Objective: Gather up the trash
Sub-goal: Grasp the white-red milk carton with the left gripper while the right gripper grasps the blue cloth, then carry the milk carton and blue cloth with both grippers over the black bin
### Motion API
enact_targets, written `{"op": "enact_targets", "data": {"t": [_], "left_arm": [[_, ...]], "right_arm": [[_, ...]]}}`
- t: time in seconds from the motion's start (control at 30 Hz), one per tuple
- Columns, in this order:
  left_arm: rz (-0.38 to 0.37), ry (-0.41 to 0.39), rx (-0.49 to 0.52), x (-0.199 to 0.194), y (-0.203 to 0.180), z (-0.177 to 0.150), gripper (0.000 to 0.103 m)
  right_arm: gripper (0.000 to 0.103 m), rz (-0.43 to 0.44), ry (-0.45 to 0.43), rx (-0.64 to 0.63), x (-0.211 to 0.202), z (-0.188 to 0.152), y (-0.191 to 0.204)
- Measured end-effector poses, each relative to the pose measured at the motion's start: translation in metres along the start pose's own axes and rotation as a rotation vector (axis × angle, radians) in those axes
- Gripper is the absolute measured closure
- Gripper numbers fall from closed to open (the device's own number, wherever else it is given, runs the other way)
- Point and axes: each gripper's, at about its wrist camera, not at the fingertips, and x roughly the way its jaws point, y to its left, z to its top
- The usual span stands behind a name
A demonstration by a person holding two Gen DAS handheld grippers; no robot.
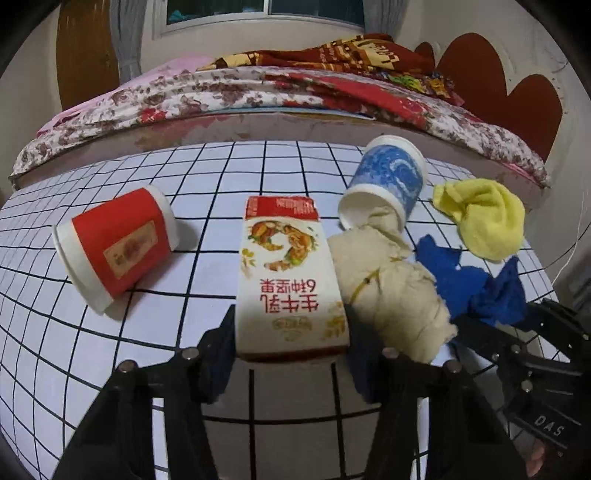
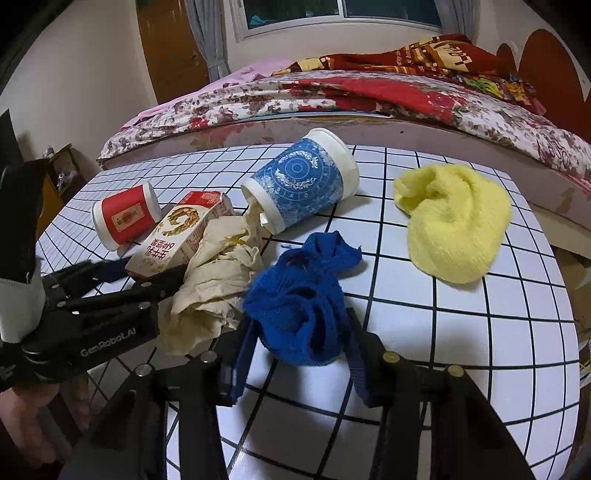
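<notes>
Both tools sit low in their frames. Left tool (image 1: pixel 291 354) stands partly open astride the near end of the milk carton (image 1: pixel 291 273); whether its pads press the carton I cannot tell. Right tool (image 2: pixel 295 354) is narrower, its blue pads flanking the crumpled blue cloth (image 2: pixel 299 299); contact there is also unclear.

They work over a bench (image 1: pixel 110 332) covered in white with a black grid. The carton lies flat at centre of the left view, its long axis running from the bottom of the frame toward the top, red top end farthest away. Touching its right side lies wadded beige paper (image 1: pixel 388 288), which reaches into the mouth of a blue cup (image 1: pixel 384 181) tipped on its side, mouth toward lower left. A red cup (image 1: pixel 114 243) lies on its side at the left, well apart from the carton. A yellow cloth (image 1: pixel 484 218) sits at the right, beside the blue one.

Beyond the bench stands a bed (image 1: pixel 258 96) with floral covers, then a window (image 1: pixel 266 11) and a wooden door (image 1: pixel 85 51) at upper left.
</notes>
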Motion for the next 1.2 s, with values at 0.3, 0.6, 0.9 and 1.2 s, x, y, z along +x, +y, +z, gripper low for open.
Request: {"op": "enact_targets", "data": {"t": [0.3, 0.6, 0.9, 1.2], "left_arm": [[0.033, -0.094, 0.070, -0.040, -0.010, -0.008, 0.050], [0.007, -0.143, 0.128, -0.086, -0.037, -0.029, 0.050], [-0.050, -0.203, 0.188, -0.144, -0.080, -0.063, 0.050], [-0.122, -0.235, 0.235, -0.182, -0.125, -0.090, 0.050]], "right_arm": [[0.065, -0.027, -0.081, 0.017, -0.045, -0.015, -0.009], [0.065, -0.081, -0.169, 0.044, -0.121, -0.038, -0.023], [0.065, -0.160, -0.237, 0.050, -0.209, -0.086, -0.036], [0.065, -0.255, -0.292, 0.072, -0.288, -0.146, -0.059]]}}
